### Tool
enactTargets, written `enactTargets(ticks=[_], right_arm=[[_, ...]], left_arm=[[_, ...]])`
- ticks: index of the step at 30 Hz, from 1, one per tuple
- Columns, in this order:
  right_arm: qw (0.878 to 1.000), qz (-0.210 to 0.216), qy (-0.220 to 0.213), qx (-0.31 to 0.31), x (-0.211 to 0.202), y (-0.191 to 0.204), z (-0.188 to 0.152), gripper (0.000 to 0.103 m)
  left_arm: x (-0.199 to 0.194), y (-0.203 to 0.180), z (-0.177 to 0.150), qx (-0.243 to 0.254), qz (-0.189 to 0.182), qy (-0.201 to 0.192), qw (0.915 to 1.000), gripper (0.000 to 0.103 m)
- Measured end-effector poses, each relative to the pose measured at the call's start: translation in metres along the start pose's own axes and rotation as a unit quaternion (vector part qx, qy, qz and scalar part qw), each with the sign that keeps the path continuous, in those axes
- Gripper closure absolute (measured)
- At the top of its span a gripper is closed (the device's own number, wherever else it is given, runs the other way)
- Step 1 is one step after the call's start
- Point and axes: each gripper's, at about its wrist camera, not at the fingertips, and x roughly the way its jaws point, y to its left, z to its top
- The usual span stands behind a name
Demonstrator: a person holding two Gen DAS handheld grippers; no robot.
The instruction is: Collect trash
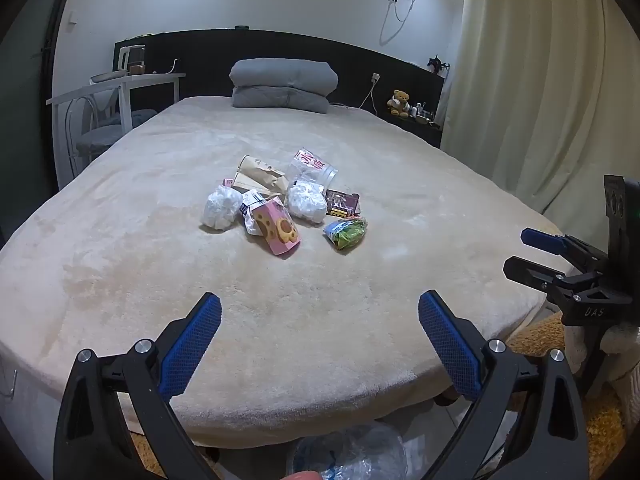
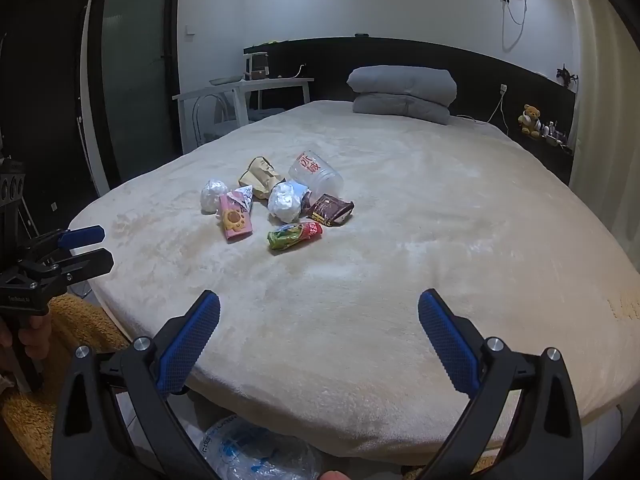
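I hold my left gripper (image 1: pixel 320 336) and right gripper (image 2: pixel 319 334) spread wide and empty at the bed's (image 1: pixel 120 280) near edge; the trash (image 1: pixel 280 208) lies mid-bed, beyond reach.

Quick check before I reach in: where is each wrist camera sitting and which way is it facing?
Left wrist: on the left tongs, angled down over the bed's foot at the trash pile; own open blue fingers show, right tongs at right edge.
Right wrist: on the right tongs, same downward aim; own open fingers show, left tongs and hand at left edge.
Shared: bed, trash pile, grey pillows, plastic bag below.
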Motion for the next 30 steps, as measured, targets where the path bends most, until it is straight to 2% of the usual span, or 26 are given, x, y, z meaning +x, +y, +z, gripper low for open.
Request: enactTargets(ticks=[30], right_arm=[[1.0,-0.01,0.003,-0.007,0.0026,0.0028,-0.0013,0.005]], left_arm=[[-0.0014,-0.0029,-0.0007,0.006,0.001,0.0,1.0,0.006]])
